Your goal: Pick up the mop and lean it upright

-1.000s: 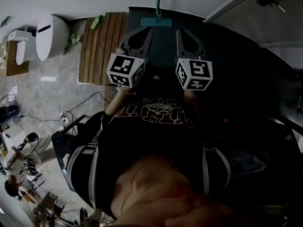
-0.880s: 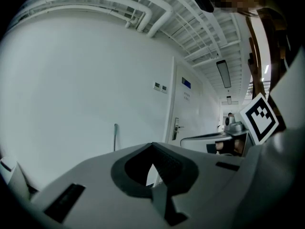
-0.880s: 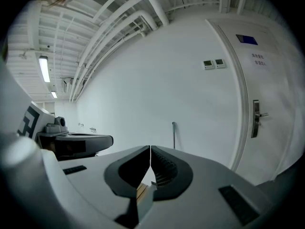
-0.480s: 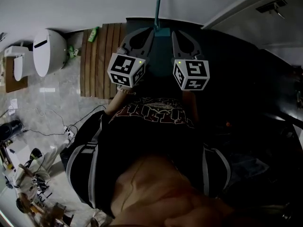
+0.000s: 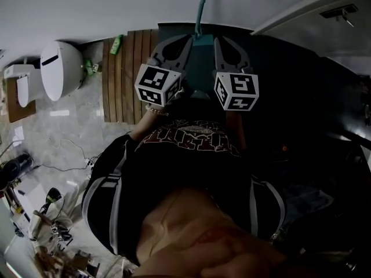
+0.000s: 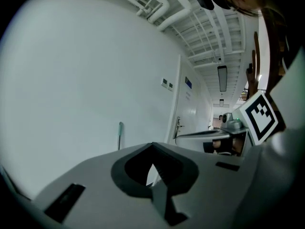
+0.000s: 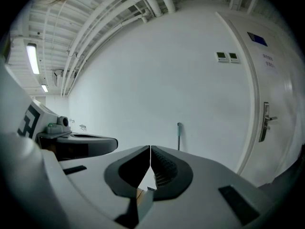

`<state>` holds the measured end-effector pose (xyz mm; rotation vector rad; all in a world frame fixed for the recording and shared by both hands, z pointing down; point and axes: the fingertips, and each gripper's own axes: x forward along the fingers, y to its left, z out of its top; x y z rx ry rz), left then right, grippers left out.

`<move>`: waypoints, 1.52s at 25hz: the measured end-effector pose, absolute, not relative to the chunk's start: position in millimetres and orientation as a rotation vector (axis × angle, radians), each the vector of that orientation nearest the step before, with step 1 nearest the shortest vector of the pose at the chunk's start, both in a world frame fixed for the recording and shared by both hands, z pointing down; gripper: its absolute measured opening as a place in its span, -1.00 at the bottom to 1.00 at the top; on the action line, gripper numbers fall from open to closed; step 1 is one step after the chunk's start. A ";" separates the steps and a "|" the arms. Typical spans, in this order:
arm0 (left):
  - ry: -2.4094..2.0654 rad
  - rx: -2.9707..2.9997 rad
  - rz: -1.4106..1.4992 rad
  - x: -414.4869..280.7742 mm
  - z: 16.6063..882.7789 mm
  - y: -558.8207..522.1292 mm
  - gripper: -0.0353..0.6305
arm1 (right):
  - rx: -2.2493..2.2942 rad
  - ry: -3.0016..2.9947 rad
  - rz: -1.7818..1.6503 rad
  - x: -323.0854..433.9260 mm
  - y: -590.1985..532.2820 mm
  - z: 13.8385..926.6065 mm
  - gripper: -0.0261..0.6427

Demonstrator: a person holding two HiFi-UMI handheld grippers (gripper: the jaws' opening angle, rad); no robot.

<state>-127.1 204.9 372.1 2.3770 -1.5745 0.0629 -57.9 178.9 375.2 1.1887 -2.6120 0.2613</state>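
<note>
white wall (image 7: 143,80) | mop (image 5: 200,4) upright at wall | L tongs (image 6: 152,149) pressed together, empty | R tongs (image 7: 150,149) same | shirt print (image 5: 191,138) illegible

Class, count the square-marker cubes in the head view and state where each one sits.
2. One cube rides the left tongs, left of the mop head; the other cube rides the right tongs. None looks hidden.

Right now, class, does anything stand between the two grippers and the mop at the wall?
Nothing visible does. The left gripper and the right gripper, both shut and empty, point toward the mop, whose handle stands against the white wall. Both gripper views show only open space in front of it.
</note>
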 end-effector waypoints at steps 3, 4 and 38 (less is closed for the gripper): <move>-1.573 2.361 0.051 -138.9 375.0 201.7 -0.78 | 1.184 -2.584 0.256 -66.2 173.5 378.5 -0.86; -1.575 2.356 0.047 -142.4 375.4 200.1 -0.78 | 1.183 -2.579 0.258 -69.0 170.7 379.1 -0.86; -1.715 2.240 0.014 -153.3 375.7 -31.4 -0.78 | 1.026 -2.685 0.267 -85.0 -65.5 379.8 -0.86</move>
